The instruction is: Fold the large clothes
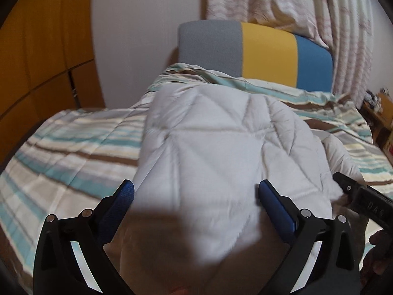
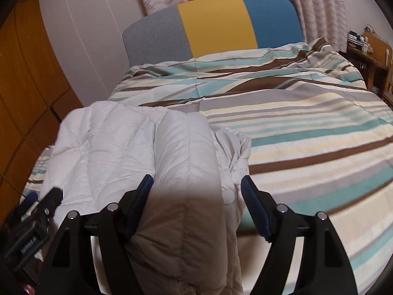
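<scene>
**White quilted garment part-folded on a striped bed, both grippers spread around it**

A wide bed covered in a striped bedspread point(image 2: 307, 127) of teal, brown, cream and grey bands fills the scene beyond the fingers. Far ahead of the fingers stands a padded headboard point(image 2: 216, 24) in grey, yellow and blue panels, with pale patterned curtains point(image 1: 282, 2) behind it.

The large white quilted padded garment point(image 1: 221, 137) lies bunched on the bedspread, running from between the fingers of both grippers out ahead of them. In the right wrist view a thick rolled fold of it rises between the fingers, with more loose layers spilling to the right.

The left gripper point(image 1: 196, 193) has its blue-padded fingers wide apart, the white fabric lying between them without being pinched. The right gripper point(image 2: 197, 189) also has its fingers apart; the left pad sits against the rolled fold, the right pad stands clear of it, so nothing is clamped.

Judging by the doubled layers, at least one fold looks made. The bundle remains lumpy and uneven, so further folding and flattening likely remain.
</scene>
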